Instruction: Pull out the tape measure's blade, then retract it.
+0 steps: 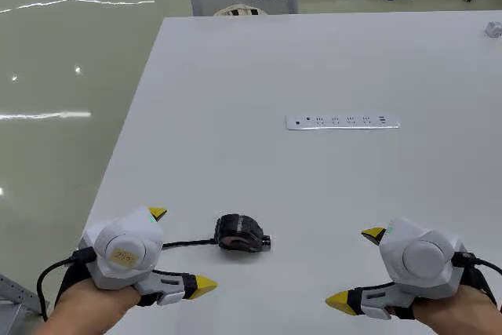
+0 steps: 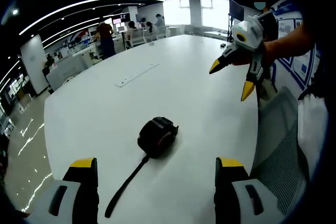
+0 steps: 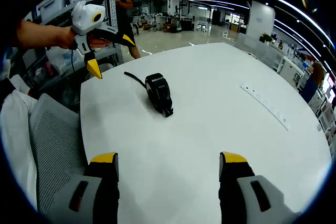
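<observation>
Near left: left tongs (image 1: 181, 247), spread wide, empty, hovering over the near edge of the white tabletop (image 1: 314, 60). Just to the right: black tape measure (image 1: 241, 233), resting on the tabletop close to the near edge, between the two tongs and touched by neither, blade wound in. Black wrist strap (image 1: 188, 243) trailing left toward the left tongs; blade hook (image 1: 267, 241) facing right. Farther back, right of centre: white power strip (image 1: 342, 121), well apart. Near right: right tongs (image 1: 354, 266), likewise wide and empty.

Likely trouble from here:
- Pinching the strap instead of the case, so dragging the case along.
- Slipping off the small hook.
- Releasing too soon, so whipping the blade back and kicking the loose case toward the edge.
</observation>
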{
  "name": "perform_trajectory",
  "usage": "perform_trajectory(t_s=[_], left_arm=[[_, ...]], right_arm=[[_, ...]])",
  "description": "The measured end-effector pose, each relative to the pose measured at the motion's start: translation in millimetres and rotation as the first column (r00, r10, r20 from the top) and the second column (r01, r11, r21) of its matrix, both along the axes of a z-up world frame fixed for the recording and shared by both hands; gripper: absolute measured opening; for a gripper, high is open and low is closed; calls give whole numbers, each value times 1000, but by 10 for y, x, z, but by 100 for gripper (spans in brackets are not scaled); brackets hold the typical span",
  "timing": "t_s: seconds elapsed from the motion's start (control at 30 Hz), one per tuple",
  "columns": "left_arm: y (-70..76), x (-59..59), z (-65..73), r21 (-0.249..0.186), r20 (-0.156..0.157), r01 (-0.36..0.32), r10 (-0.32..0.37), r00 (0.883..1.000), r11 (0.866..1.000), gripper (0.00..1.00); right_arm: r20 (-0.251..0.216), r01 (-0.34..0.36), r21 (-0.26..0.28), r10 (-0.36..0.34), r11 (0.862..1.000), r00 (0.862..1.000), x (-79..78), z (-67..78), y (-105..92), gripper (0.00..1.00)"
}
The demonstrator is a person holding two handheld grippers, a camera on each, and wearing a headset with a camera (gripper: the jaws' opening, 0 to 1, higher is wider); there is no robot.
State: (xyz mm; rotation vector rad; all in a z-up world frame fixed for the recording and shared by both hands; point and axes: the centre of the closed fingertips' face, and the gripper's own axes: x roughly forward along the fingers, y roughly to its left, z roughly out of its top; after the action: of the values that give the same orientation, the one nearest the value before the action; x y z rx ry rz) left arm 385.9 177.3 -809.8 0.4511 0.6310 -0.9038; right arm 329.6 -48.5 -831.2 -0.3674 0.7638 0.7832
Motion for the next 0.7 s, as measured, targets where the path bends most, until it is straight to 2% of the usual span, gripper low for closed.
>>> perform_trajectory(t_s=[0.03, 0.17, 0.7], left_arm=[[-46, 35, -3, 5, 5, 21, -21, 1000, 1000, 89], [-71, 49, -12, 19, 8, 48, -48, 999, 999, 88], [-175, 141, -123, 55, -1, 144, -144, 990, 988, 84]], right_arm=[[2, -18, -8, 18, 1000, 1000, 71, -44, -18, 81], [0, -34, -19, 34, 999, 999, 126, -79, -24, 80], [-10, -102, -39, 101, 994, 995, 250, -220, 99, 76]])
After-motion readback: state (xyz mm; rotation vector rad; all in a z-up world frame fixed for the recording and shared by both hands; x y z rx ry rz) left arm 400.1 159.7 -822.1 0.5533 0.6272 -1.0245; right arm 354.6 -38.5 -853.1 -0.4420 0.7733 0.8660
